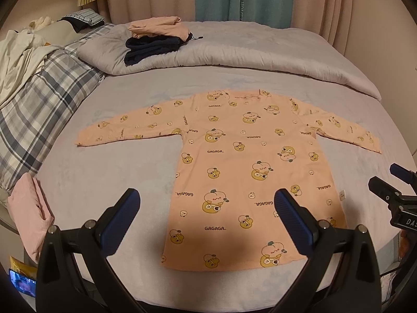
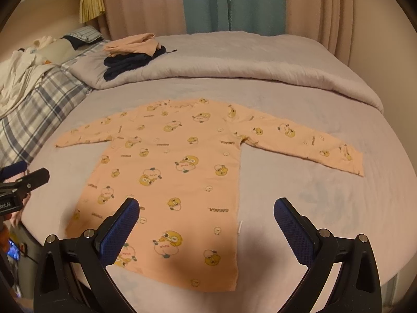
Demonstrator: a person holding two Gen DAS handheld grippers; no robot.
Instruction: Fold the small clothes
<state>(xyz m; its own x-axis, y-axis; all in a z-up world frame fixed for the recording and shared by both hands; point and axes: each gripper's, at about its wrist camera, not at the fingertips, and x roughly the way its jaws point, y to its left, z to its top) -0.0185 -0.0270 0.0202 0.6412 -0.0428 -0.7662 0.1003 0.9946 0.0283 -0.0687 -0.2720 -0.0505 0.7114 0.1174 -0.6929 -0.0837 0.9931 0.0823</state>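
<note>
Peach long-sleeved shirt (image 1: 250, 172) (printed with cartoon ducks and "GAGAGA") lies flat on the grey bed (image 1: 104, 177), both sleeves spread out sideways, hem nearest the cameras. Left gripper (image 1: 207, 203) hovers above the hem with fingers spread wide, holding nothing. Right gripper (image 2: 206, 210) hangs over the shirt's right edge, likewise wide apart and empty. Folded clothes (image 1: 156, 39) sit stacked on the duvet (image 1: 260, 57) behind.
</note>
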